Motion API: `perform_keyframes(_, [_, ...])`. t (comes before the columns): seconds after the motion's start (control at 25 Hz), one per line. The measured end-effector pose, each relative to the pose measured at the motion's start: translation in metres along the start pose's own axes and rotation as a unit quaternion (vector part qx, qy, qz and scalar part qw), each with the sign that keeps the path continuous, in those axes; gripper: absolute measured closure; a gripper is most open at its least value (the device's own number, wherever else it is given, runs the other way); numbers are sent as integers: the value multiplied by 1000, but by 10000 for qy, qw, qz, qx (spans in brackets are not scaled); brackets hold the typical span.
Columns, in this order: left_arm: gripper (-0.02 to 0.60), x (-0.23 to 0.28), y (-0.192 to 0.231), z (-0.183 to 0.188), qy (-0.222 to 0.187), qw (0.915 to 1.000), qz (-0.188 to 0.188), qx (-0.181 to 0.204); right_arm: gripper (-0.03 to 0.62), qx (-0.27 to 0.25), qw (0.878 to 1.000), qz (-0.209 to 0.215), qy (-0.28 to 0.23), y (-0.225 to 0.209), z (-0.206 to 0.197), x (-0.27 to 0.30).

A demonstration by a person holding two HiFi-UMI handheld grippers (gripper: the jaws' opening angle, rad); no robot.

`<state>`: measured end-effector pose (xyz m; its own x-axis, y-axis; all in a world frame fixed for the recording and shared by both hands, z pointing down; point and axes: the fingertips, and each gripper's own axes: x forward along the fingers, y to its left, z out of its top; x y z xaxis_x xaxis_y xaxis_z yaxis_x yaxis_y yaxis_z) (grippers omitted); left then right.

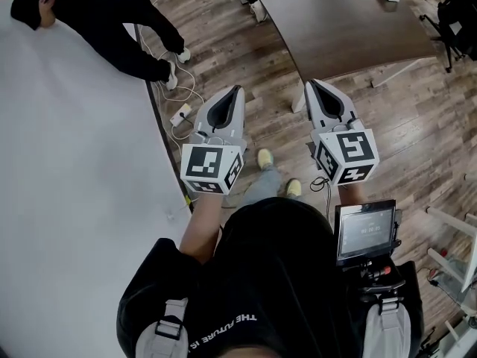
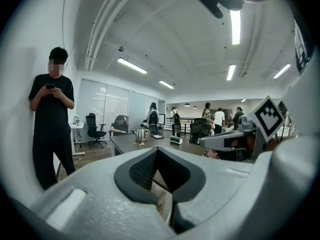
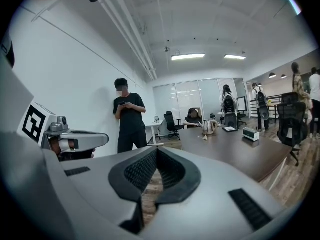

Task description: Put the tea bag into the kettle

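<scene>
Two hand-held grippers are up in the air over the wood floor (image 1: 246,43), side by side and well apart from the work. The left hand-held gripper (image 1: 236,90) has its jaws closed tip to tip, and its own view confirms nothing is held: only floor shows through the gap behind the pads. Same story for the right hand-held gripper (image 1: 311,85), jaws together at the tips and empty. Both point out across the room toward the dark desk (image 3: 235,151), which lies far ahead and to the right. And there's the kettle (image 3: 208,126), upright near the desk's far left end, a long way from either gripper. The tea bag (image 3: 204,137) lies on the desk just beside it, on the near side, too small to tell whether it touches. Off to the left, a person (image 3: 127,114) in black stands against the white wall (image 3: 75,74).
</scene>
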<state>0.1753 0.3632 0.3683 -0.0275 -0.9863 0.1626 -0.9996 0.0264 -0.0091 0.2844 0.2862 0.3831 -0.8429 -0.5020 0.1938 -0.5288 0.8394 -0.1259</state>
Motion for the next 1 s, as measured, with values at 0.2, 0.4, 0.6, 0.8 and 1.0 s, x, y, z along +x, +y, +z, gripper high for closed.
perform_keyframes(0.2, [577, 20, 20, 10, 15, 9999, -26, -114, 591, -42, 10000, -13, 18, 0, 13, 26])
perform_keyframes(0.4, [575, 39, 41, 10, -4, 10000, -70, -68, 591, -124, 9999, -74, -11, 0, 20, 53])
perform_keyframes(0.6, [577, 77, 87, -1, -47, 9997, -230, -110, 591, -90, 9996, -252, 18, -8, 15, 113])
perform_keyframes(0.8, [577, 80, 82, 5, -26, 9994, -348, -69, 591, -94, 9995, -296, -17, -8, 26, 118])
perform_keyframes(1.0, [577, 84, 84, 14, -75, 9991, -420, -74, 591, -99, 9996, -270, -26, -6, 36, 124])
